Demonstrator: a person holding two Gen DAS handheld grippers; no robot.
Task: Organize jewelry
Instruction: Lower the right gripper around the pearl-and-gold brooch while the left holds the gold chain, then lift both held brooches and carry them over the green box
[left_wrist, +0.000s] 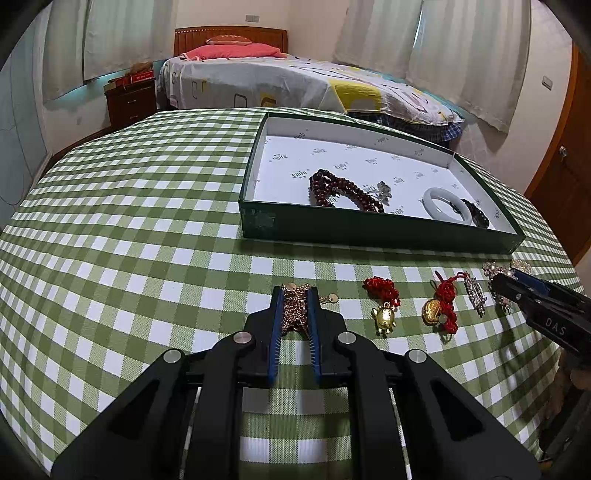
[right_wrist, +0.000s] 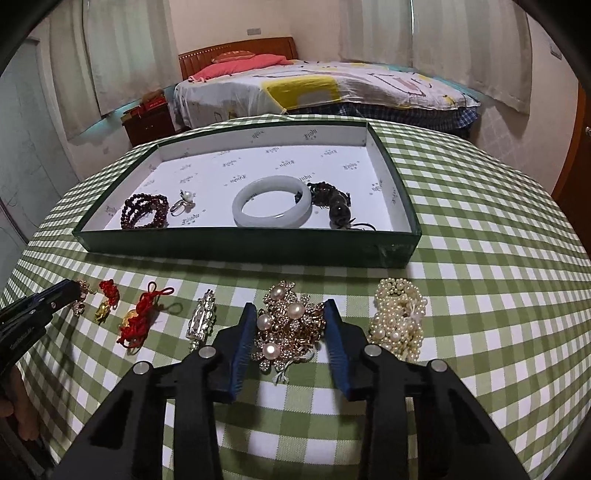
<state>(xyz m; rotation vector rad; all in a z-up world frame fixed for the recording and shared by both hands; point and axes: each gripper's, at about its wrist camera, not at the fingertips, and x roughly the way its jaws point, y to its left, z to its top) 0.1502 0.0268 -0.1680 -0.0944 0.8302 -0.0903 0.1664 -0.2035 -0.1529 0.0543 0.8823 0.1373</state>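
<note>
**Item 1, gold chain** (left_wrist: 295, 310): lying bunched on the checked tablecloth (left_wrist: 147, 221), well in front of the box. Being pinched between the clenched pads of the left gripper (left_wrist: 295, 291). Likely handling as light, limp and slippery, with the coin tags dangling. Best taken across the thick of the heap, as is being done now.

**Item 2, pearl brooch cluster** (right_wrist: 291, 325): sitting on the cloth between the pads of the right gripper (right_wrist: 290, 308). Pads lying at both flanks, though firm pressing is not showing clearly enough to tell. Probably handling as stiff and knobbly, with round pearls tending to slip. Metal edges are likely offering the better hold.

**Loose row, awaiting sorting:**
- pearl strand (right_wrist: 399, 317), lying just right of the brooch
- silver clip (right_wrist: 202, 321), lying just left of it
- red-knot charm (right_wrist: 135, 317) and gold turtle charm (right_wrist: 105, 302), lying further left

**Container, green box** (right_wrist: 240, 245): standing open beyond the row, shallow, lined in printed white paper. Currently holding:
- a dark red bead bracelet (right_wrist: 144, 214) at the left
- a pearl ring (right_wrist: 183, 203) beside it
- a pale bangle (right_wrist: 273, 201) in the middle
- a dark bead bracelet (right_wrist: 332, 203) touching the bangle's right side

Far half of the floor showing bare paper.
</note>
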